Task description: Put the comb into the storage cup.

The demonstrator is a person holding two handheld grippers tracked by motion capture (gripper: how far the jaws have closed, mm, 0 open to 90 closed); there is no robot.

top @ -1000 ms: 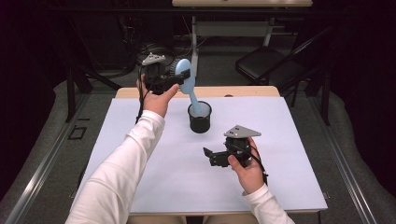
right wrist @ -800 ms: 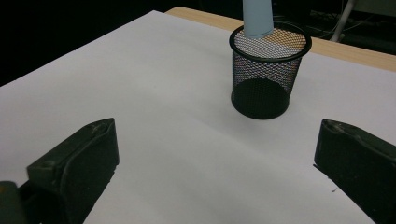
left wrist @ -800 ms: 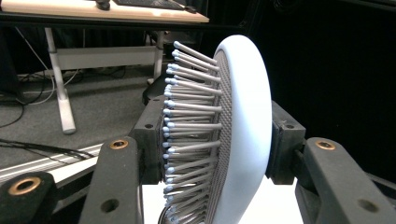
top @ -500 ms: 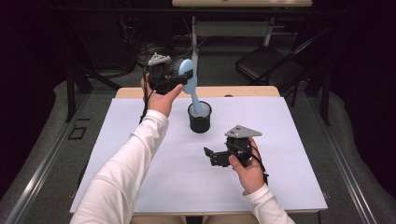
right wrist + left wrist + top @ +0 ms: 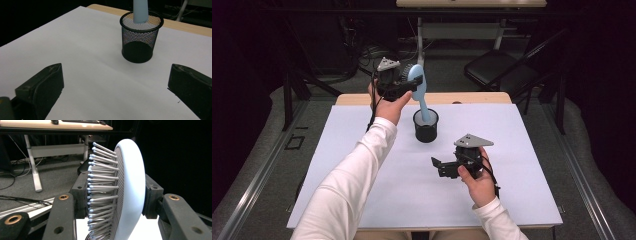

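A light-blue hairbrush [image 5: 417,79] stands almost upright, its handle [image 5: 140,11] reaching down into a black mesh cup [image 5: 426,127] at the far middle of the table. My left gripper [image 5: 409,86] is shut on the brush head, held high above the table's far edge. In the left gripper view the bristled head [image 5: 130,182] sits clamped between the two jaws of the left gripper [image 5: 115,195]. My right gripper [image 5: 437,167] hovers just above the white sheet, in front of and to the right of the cup [image 5: 140,42]. The right gripper [image 5: 116,75] stands open with nothing between its jaws.
A white sheet [image 5: 362,165] covers the wooden table [image 5: 472,98]. Beyond the far edge are a dark chair [image 5: 502,70], desk legs and cables on the floor.
My left gripper and the brush have shifted slightly to the right, with the handle still in the cup. The right gripper has not moved.
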